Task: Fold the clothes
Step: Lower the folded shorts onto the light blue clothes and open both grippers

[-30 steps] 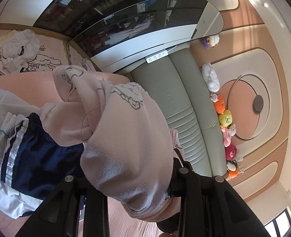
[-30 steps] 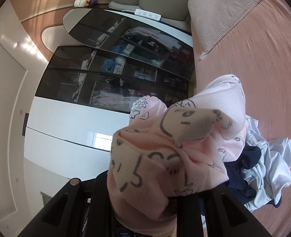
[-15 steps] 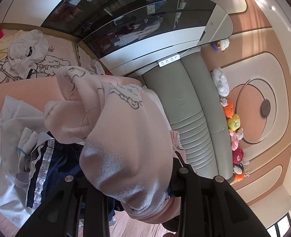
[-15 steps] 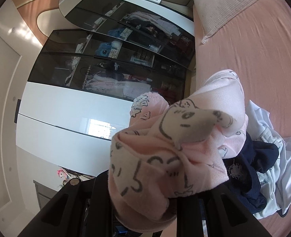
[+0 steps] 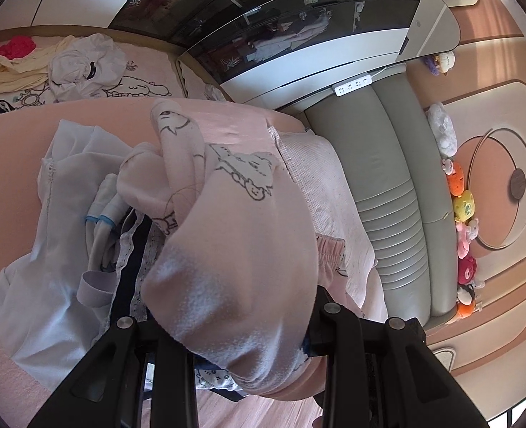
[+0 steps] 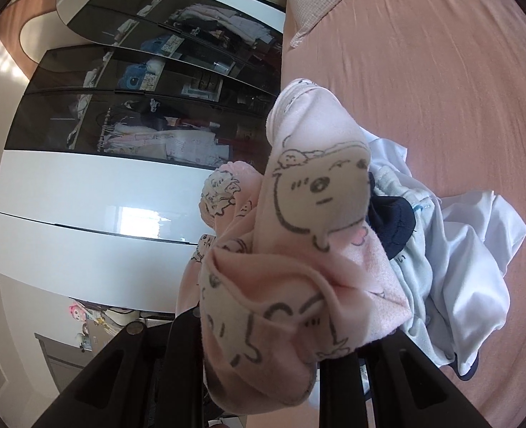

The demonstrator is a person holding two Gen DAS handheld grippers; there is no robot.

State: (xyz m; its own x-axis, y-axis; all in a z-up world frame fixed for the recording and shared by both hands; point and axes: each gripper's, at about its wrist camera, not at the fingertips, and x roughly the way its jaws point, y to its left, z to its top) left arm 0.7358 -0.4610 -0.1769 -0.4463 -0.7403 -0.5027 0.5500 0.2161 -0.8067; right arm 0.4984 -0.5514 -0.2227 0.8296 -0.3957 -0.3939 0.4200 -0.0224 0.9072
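Observation:
A pink fleece garment [image 5: 234,249] with cartoon dog prints hangs bunched over both grippers. My left gripper [image 5: 241,335] is shut on one part of it; the fabric hides the fingertips. My right gripper [image 6: 263,349] is shut on another bunch of the pink garment [image 6: 298,249], also hiding the fingertips. The garment is held up above a pile of pale blue and navy clothes [image 5: 66,249], which also shows in the right wrist view [image 6: 459,267], on the pink bed [image 6: 423,71].
A grey padded headboard [image 5: 388,185] and a pink pillow [image 5: 320,185] lie at the bed's head. Plush toys [image 5: 463,207] line a ledge. A second clothes heap [image 5: 77,67] lies on a far bed. A dark glass wardrobe [image 6: 138,107] stands beside the bed.
Both grippers have moved with the pink garment, lifting it further. More of the pale blue pile and the bed shows beneath. The garment's fold has shifted in the right grip.

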